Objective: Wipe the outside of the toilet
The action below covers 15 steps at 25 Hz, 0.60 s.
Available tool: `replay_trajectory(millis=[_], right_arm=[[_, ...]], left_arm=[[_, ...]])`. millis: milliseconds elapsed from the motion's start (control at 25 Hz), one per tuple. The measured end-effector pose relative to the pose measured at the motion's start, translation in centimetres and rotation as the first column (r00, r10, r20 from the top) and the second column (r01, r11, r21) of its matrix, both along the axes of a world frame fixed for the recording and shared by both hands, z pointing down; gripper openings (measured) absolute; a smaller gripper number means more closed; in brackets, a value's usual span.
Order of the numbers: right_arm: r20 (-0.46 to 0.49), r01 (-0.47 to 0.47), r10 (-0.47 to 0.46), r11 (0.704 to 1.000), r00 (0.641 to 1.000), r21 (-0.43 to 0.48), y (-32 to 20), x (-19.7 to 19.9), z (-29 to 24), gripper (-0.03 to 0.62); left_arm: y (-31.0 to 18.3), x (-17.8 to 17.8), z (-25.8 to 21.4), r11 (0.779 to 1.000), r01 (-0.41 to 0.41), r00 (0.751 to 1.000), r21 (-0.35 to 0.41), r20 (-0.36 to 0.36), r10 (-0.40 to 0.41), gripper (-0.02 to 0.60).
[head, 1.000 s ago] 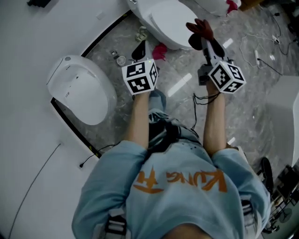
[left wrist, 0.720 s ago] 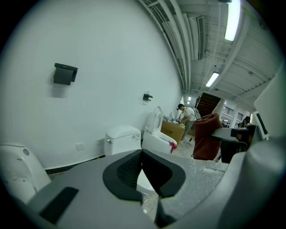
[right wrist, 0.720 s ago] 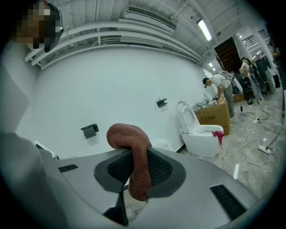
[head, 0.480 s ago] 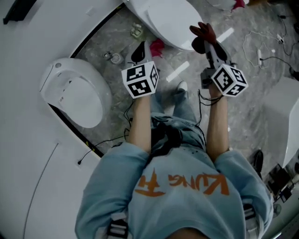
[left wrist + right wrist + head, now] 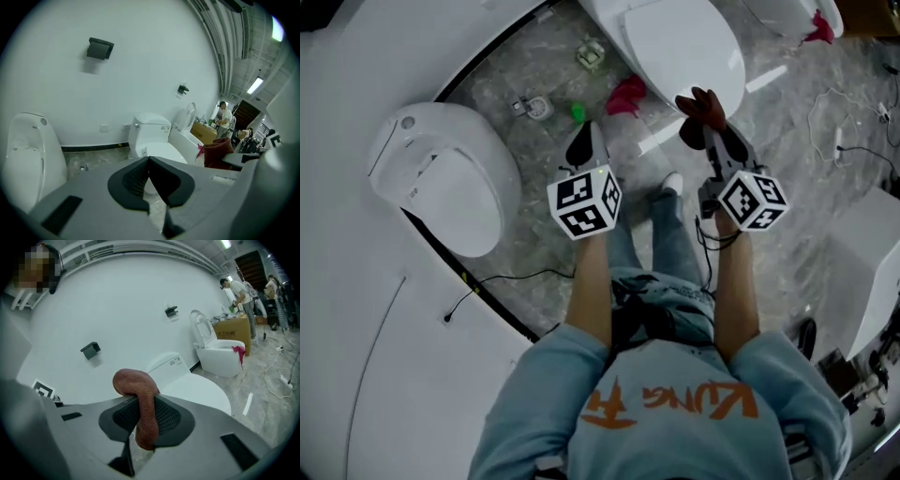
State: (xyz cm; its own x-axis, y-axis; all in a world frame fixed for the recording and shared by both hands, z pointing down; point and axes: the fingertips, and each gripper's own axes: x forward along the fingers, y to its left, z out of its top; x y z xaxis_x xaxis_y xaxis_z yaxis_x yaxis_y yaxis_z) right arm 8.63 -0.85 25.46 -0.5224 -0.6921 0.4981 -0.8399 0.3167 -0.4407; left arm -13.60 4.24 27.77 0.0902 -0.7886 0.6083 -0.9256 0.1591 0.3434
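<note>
toilet [image 5: 684,47]: glossy, smooth | cloth [image 5: 145,418]: rough matt fabric | floor [image 5: 534,216]: polished stone

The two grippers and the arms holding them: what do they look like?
The left gripper and right gripper each have a grey body, black ribbed pads and a white cube with black square markers. A black cable hangs from the right one. The person wears a light blue shirt with orange lettering.

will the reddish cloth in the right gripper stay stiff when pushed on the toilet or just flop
Probably floppy: the cloth bulges over the right gripper and droops below its shut jaws. It looks light and fuzzy, so it should likely drag on the smooth toilet lid rather than slip.
</note>
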Motion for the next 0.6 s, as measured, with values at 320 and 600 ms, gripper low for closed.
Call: replay_trajectory(millis=[320,600], right_arm=[[0.004,-0.009,0.01,0.995,1.0,-0.099,1.3,-4.0,8.4,0.074],[-0.002,0.015,-0.016,0.991,1.0,-0.135,0.6,-8.0,14.8,0.074]], left_arm=[[-3.0,1.2,6.3,0.988,-0.148,0.989,-0.034,-0.008,0.148,-0.006],[-4.0,1.1,11.7,0.969,-0.237,0.971,-0.067,-0.015,0.237,-0.006]])
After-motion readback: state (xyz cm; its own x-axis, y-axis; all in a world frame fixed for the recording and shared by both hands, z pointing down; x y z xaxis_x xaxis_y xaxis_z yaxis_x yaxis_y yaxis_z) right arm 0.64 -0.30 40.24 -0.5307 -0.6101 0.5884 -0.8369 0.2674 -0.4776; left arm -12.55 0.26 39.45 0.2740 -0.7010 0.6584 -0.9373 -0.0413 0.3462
